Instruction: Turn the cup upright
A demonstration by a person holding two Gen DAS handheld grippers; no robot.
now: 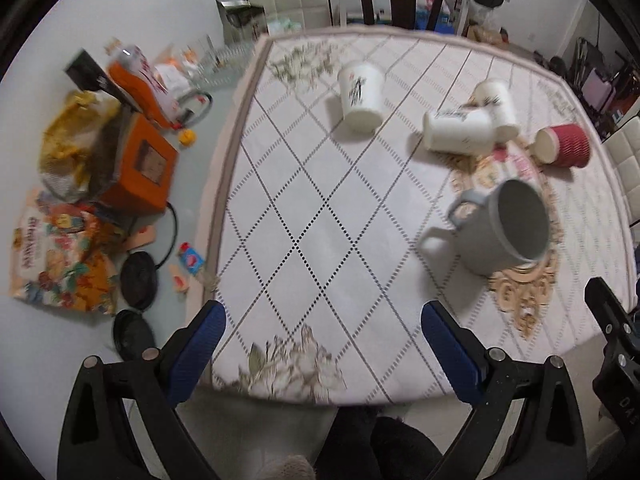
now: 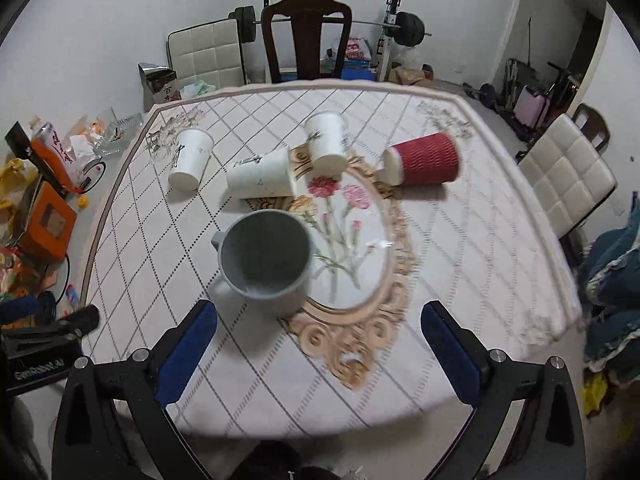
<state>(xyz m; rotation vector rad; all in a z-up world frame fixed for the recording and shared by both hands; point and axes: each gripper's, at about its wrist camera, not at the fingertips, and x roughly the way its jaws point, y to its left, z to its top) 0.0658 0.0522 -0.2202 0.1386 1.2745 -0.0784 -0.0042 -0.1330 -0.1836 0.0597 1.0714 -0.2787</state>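
Note:
A grey mug (image 1: pixel 500 228) (image 2: pixel 266 256) with a handle stands upright, mouth up, on the patterned tablecloth (image 1: pixel 304 216) (image 2: pixel 460 264). Three white paper cups lie on their sides: one far left (image 1: pixel 361 96) (image 2: pixel 190 160), one in the middle (image 1: pixel 458 130) (image 2: pixel 260 179), one behind it (image 1: pixel 498 106) (image 2: pixel 328 142). A red ribbed paper cup (image 1: pixel 564 145) (image 2: pixel 424 159) lies on its side at the right. My left gripper (image 1: pixel 324 334) is open and empty above the near table edge. My right gripper (image 2: pixel 320 334) is open and empty, just short of the mug.
Snack bags, an orange box (image 1: pixel 138 164) and black lids (image 1: pixel 138 278) crowd the glass table to the left of the cloth. A dark wooden chair (image 2: pixel 306 36) stands at the far side, a white padded chair (image 2: pixel 568 176) at the right. Weights sit by the back wall.

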